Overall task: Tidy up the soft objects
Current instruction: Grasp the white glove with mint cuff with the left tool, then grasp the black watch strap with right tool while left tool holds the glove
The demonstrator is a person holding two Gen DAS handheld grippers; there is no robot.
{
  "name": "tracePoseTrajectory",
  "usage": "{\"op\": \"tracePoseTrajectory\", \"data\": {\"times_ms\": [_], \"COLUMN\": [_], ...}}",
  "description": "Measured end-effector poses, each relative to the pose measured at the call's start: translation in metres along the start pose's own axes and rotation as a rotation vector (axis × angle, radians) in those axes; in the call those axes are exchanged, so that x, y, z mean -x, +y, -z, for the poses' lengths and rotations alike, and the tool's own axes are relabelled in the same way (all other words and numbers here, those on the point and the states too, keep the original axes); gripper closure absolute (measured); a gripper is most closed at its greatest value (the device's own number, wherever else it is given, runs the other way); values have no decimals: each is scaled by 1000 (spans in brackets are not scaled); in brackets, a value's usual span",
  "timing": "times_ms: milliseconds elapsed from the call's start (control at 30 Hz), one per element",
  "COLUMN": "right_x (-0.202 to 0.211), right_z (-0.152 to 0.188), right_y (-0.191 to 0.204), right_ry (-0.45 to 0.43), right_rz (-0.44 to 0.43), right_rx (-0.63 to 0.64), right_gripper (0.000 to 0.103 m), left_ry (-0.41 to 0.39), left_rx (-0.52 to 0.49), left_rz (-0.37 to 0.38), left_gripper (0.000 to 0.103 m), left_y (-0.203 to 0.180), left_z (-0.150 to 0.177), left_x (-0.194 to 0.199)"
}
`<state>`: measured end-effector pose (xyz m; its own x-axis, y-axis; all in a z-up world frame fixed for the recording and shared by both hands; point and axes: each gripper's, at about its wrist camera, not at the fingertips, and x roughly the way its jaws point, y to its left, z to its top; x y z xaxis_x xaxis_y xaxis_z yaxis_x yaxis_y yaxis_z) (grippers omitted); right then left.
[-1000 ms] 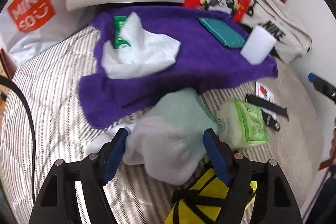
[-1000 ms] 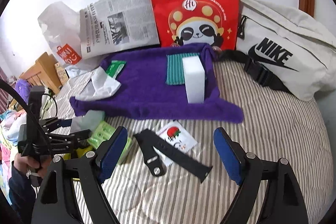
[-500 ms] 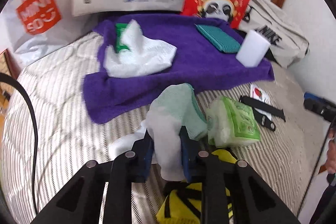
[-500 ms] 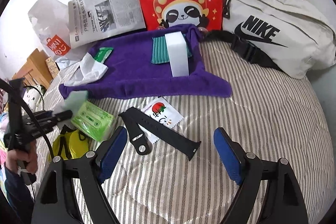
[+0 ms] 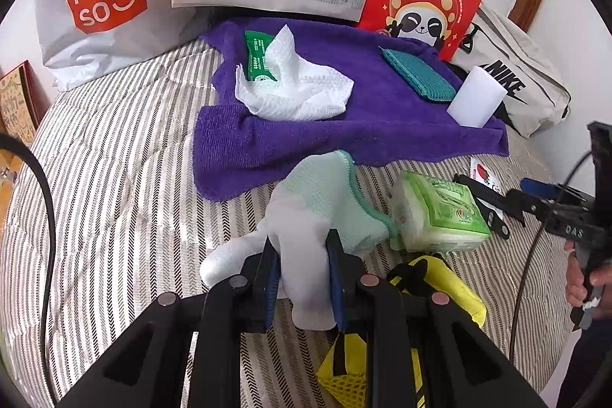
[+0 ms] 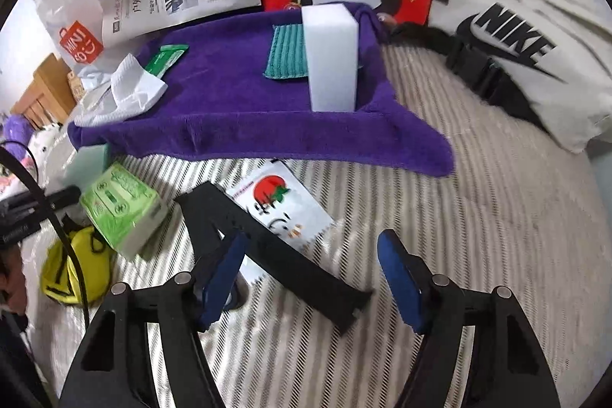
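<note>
Left wrist view: your left gripper (image 5: pixel 302 276) is squeezing the pale green cloth (image 5: pixel 325 205) just below the purple towel (image 5: pixel 344 132) on the bed.

Right wrist view: your right gripper (image 6: pixel 311 278) jaws, just narrowing, are gaping over the black strap (image 6: pixel 267 247), gripping nothing.

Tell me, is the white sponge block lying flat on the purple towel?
No, the white sponge block stands upright on its end on the purple towel, right beside the flat teal cloth.

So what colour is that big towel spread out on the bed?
Deep purple towel, seen best in the right wrist view.
</note>
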<state>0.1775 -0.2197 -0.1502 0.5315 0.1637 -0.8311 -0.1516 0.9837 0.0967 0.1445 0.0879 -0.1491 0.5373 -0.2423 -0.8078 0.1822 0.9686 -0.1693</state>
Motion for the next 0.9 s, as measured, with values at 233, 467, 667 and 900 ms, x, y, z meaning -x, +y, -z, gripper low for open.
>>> {"op": "tracePoseTrajectory", "data": {"times_ms": [233, 467, 667, 900], "right_x": [-10, -8, 0, -6], "right_z": [7, 8, 17, 12], "right_y": [21, 17, 23, 34], "right_ry": [20, 10, 81, 70], "right_rz": [41, 54, 17, 25], "right_rx": [133, 101, 105, 137], "right_gripper": [32, 73, 81, 80], "left_ry": [4, 5, 4, 4], "left_rx": [4, 17, 13, 9], "left_rz": [14, 28, 29, 31], "left_gripper": [81, 80, 79, 79], "left_y": [2, 5, 4, 4], "left_z": [0, -1, 0, 1], "left_x": [-1, -3, -3, -3]}}
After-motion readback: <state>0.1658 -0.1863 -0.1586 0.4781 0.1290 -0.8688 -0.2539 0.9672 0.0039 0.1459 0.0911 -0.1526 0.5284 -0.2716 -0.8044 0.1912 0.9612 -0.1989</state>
